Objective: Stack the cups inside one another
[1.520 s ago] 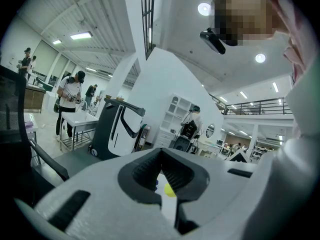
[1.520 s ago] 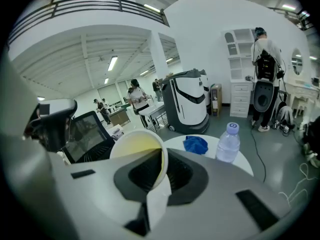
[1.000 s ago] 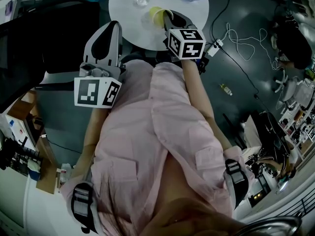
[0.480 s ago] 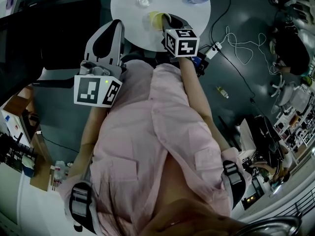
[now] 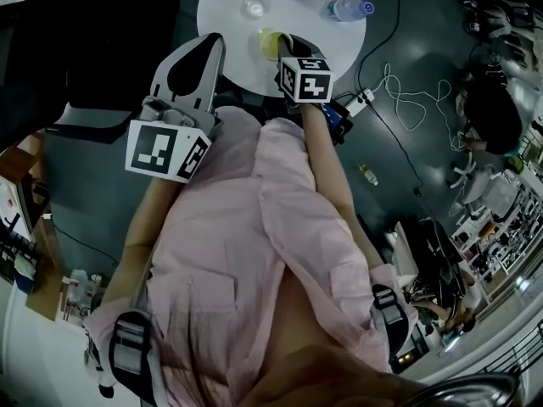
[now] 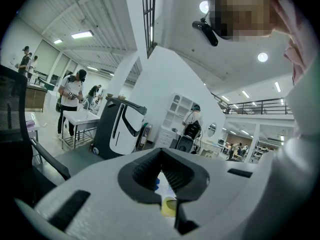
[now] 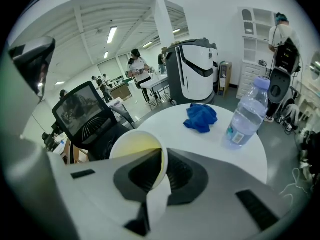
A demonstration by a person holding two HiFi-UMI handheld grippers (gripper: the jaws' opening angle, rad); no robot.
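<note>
We see the yellow cup (image 7: 135,151) tilted in the right gripper's (image 7: 164,170) jaws above the bench (image 7: 210,139), a clear cup (image 5: 254,8) beyond.

Closed left gripper (image 5: 213,41), clamped right gripper (image 5: 284,44)

No words, numbers or brand names can be read anywhere. The water bottle (image 7: 245,116), beyond the jaws of the right gripper (image 7: 162,156) and off to their right, has a pale label whose print is too small to make out. The left marker cube (image 5: 167,149) and the right marker cube (image 5: 305,78) show only black-and-white square patterns.
</note>
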